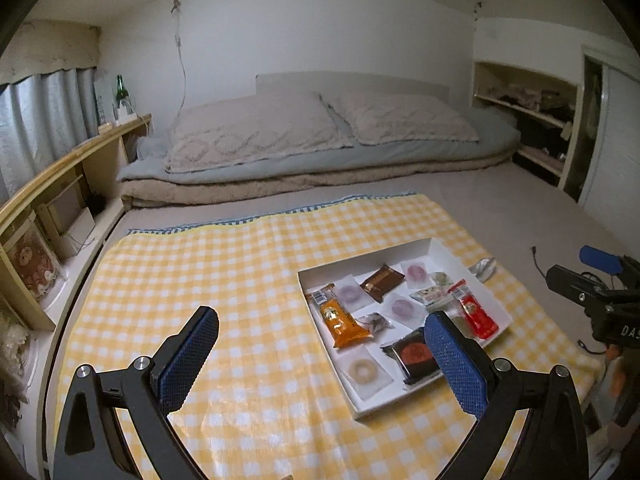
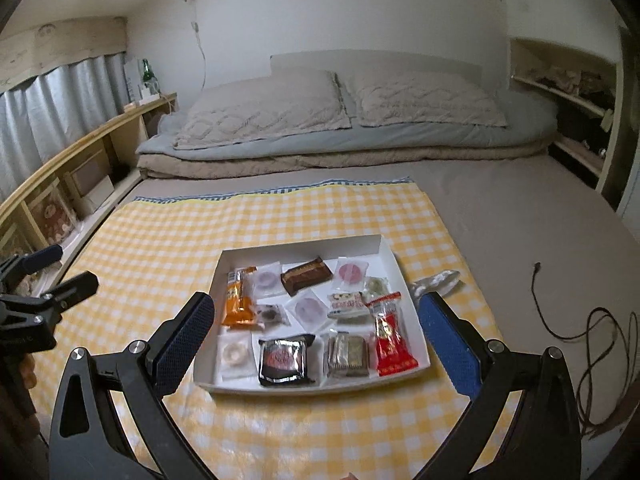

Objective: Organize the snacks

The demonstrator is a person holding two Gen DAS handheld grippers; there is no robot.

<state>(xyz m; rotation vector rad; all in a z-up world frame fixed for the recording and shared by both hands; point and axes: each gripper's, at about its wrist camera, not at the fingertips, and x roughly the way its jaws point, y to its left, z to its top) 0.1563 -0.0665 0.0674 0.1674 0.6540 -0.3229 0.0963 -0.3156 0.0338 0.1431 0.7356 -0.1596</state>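
Holding both grippers above a nearly filled snack tray.

We log a shallow white cardboard tray (image 2: 390,258) on the yellow-and-white checked cloth (image 2: 168,248), carrying wrapped snacks in rough rows: an orange foil bar (image 2: 239,300), a brown chocolate wafer packet (image 2: 306,276), a red sachet (image 2: 390,340), a black-and-red cake packet (image 2: 285,358), a silver biscuit pack (image 2: 347,354) and several clear-wrapped ring sweets. One crumpled silver wrapper (image 2: 436,280) lies outside, just beside the tray's right wall; we judge it the last item to deal with. Our left gripper (image 1: 320,356) and right gripper (image 2: 316,344) both hang with fingers spread wide, carrying nothing.
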